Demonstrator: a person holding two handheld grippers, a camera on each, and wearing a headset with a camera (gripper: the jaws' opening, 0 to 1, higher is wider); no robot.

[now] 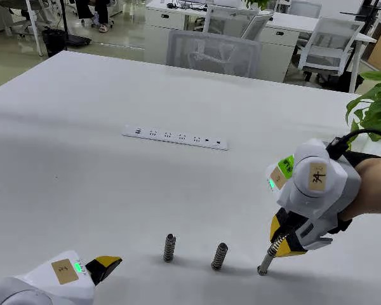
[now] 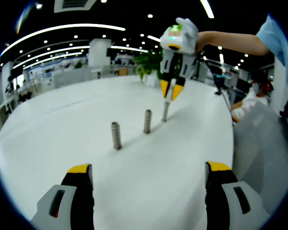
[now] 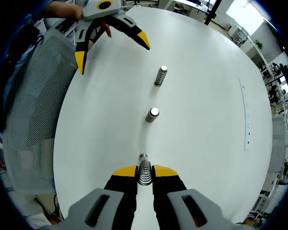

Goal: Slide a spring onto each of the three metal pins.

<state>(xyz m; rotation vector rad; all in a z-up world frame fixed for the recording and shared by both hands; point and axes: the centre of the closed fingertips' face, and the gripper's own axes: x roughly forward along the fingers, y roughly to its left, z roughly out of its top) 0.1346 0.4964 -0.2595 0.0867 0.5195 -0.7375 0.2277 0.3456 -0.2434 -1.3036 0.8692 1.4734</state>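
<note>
Last step in hand: third spring [image 1: 277, 243] pinched in right hand-held gripper [image 3: 144, 170], threaded partway down last pin [image 1: 264, 264] on tabletop [image 1: 101, 190]. Left pin [image 1: 169, 248] and middle pin [image 1: 220, 255] already sprung. Left hand-held gripper [image 2: 148, 167] held wide, idle. Next: spring to be pushed down, then released.

A tan sticker [image 1: 317, 176] on the white right tongs [image 1: 280, 244] and a second tan sticker [image 1: 65, 271] on the left tongs [image 2: 144, 167] carry dark marks too blurred to read.
</note>
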